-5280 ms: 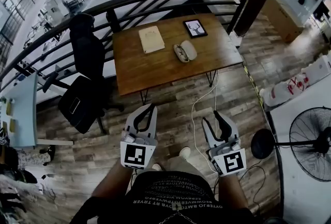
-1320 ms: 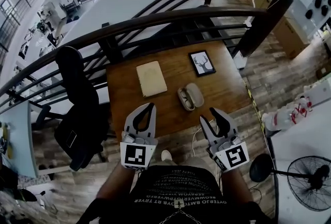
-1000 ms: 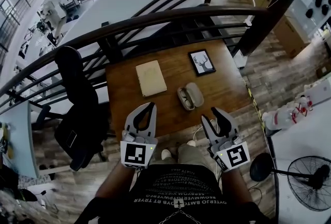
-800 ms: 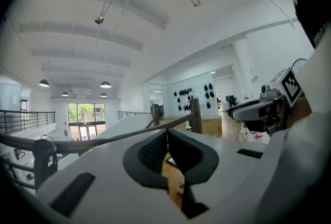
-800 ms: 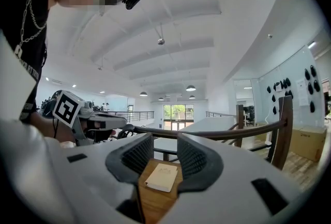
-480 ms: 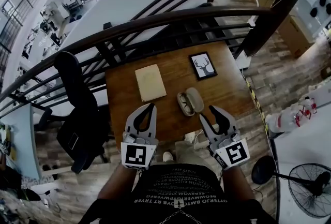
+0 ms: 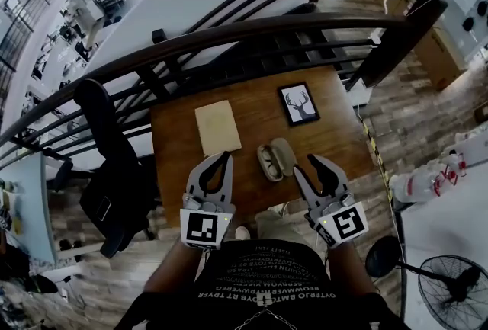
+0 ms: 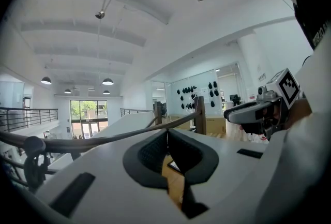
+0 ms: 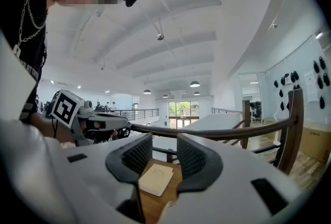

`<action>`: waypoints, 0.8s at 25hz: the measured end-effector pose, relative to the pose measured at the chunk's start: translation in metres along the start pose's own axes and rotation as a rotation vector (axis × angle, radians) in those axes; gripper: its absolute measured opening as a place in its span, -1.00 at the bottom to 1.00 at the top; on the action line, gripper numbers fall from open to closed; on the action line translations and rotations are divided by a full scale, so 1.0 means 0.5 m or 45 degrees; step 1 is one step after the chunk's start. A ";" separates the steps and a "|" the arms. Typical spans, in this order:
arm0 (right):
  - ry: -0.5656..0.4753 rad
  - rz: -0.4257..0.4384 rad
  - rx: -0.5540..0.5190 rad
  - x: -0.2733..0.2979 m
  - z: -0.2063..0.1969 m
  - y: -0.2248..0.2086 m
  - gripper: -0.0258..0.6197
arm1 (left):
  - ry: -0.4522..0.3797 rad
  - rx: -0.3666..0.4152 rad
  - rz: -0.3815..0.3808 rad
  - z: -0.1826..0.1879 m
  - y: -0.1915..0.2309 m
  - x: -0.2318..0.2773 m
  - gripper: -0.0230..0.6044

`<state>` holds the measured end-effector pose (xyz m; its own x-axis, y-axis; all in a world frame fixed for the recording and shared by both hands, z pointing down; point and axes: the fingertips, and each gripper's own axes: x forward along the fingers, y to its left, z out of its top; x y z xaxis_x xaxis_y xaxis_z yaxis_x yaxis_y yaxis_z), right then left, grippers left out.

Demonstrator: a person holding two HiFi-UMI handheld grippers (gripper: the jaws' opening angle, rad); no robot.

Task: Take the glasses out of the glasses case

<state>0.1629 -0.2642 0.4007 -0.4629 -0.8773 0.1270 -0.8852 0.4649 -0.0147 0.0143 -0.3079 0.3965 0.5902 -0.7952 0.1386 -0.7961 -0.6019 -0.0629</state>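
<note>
Left tongs (image 7: 226,158) clenched, empty; right tongs (image 7: 314,162) slightly parted. Case (image 7: 275,159) open on counter (image 7: 183,168), near side, glasses apparently inside. Approach step; next, reach in and pinch the frame.

Side by side, both empty: left gripper (image 7: 223,158), fingers (image 7: 203,177) together; right gripper (image 7: 310,163), fingers (image 7: 326,173) slightly apart.
</note>
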 end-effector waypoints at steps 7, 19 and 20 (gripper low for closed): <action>0.032 0.014 0.032 0.037 -0.025 -0.052 -0.46 | 0.022 -0.006 0.002 -0.016 0.006 0.061 -0.83; 0.160 0.069 0.115 0.104 -0.141 -0.106 -0.46 | 0.104 0.017 0.006 -0.072 0.009 0.125 -0.83; 0.176 0.074 0.118 0.109 -0.153 -0.107 -0.46 | 0.113 0.017 0.007 -0.079 0.009 0.126 -0.83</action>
<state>0.1888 -0.3277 0.4840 -0.5082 -0.8216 0.2583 -0.8606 0.4957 -0.1167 0.0428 -0.3577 0.4439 0.5716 -0.7891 0.2249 -0.7969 -0.5991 -0.0769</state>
